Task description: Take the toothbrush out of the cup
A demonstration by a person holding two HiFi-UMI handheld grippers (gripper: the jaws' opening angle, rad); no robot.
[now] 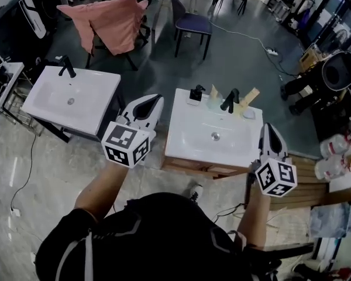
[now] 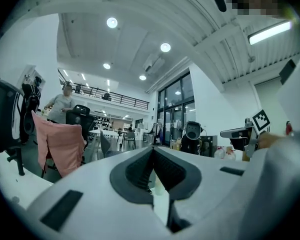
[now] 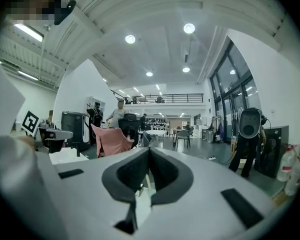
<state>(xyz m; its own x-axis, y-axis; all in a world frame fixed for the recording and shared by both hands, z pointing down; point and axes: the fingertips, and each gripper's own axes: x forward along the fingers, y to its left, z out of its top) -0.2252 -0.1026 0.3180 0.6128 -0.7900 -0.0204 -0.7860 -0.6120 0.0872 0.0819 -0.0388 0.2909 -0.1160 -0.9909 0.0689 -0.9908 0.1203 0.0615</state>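
On the back rim of the white sink [image 1: 190, 139] in the head view stands a pale translucent cup [image 1: 215, 103], with a tan toothbrush handle [image 1: 214, 91] sticking up out of it. My left gripper [image 1: 155, 100] hovers at the sink's left edge, left of the cup and apart from it. It is shut, with nothing between its fingers. My right gripper [image 1: 268, 127] is over the sink's right edge, also shut and empty. In each gripper view the dark pads meet, at the left gripper [image 2: 152, 149] and the right gripper [image 3: 149, 150].
A black faucet [image 1: 230, 100] and a black soap dispenser [image 1: 196, 93] flank the cup. A second tan piece [image 1: 250, 96] leans right of the faucet. Another white sink [image 1: 70, 98] stands to the left. A pink-draped chair [image 1: 111, 22] and a blue chair [image 1: 190, 22] are behind. Plastic bottles [image 1: 333, 157] lie at the right.
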